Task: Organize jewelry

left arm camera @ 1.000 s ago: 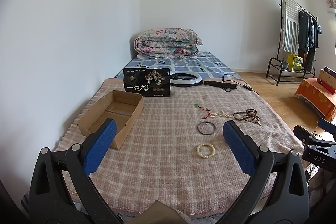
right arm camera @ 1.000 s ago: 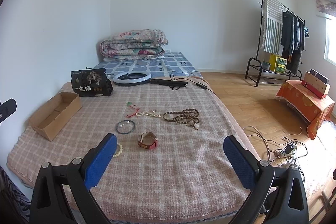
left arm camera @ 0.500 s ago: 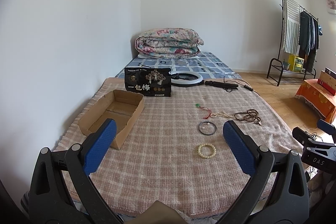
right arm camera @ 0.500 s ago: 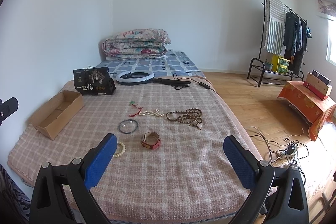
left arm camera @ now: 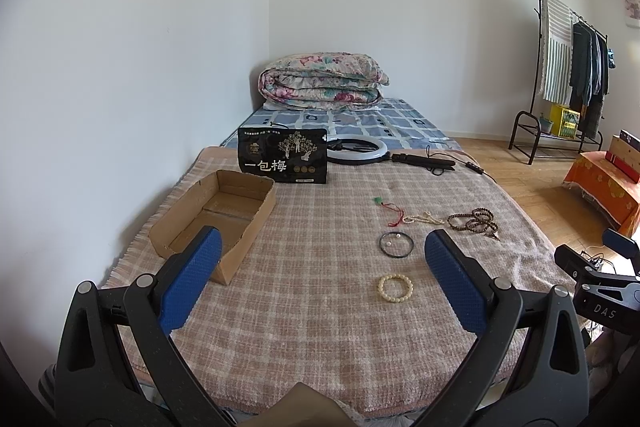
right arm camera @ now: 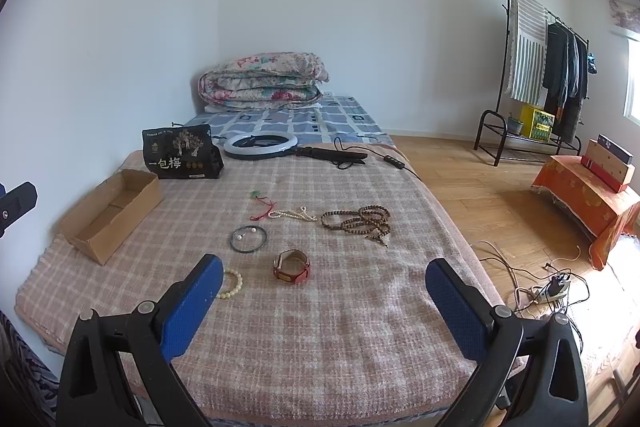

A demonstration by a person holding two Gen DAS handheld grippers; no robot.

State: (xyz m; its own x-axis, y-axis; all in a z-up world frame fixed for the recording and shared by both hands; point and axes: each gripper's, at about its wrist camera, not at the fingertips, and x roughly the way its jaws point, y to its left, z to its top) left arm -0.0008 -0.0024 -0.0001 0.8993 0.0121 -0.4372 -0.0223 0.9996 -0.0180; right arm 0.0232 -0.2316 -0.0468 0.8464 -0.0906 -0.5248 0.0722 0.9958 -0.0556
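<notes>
Jewelry lies on a pink checked blanket (right arm camera: 340,327): a cream bead bracelet (left arm camera: 395,288), a black bangle (left arm camera: 396,245) with pearl earrings inside, a red wristband (right arm camera: 292,265), a brown bead necklace (right arm camera: 358,221), a pearl strand (right arm camera: 292,214) and a red-corded green pendant (right arm camera: 261,202). An open cardboard box (left arm camera: 216,217) sits at the left. My left gripper (left arm camera: 320,279) is open and empty near the bed's front edge. My right gripper (right arm camera: 320,301) is open and empty, short of the wristband.
A black printed bag (left arm camera: 282,155) stands behind the box. A ring light (left arm camera: 357,151) with cable and a folded quilt (left arm camera: 320,79) lie farther back. To the right are a clothes rack (right arm camera: 532,75), an orange-covered table (right arm camera: 588,195) and floor cables (right arm camera: 540,287).
Both grippers have drifted slightly, so the jewelry sits a little to the right in both views. Nothing on the blanket has moved.
</notes>
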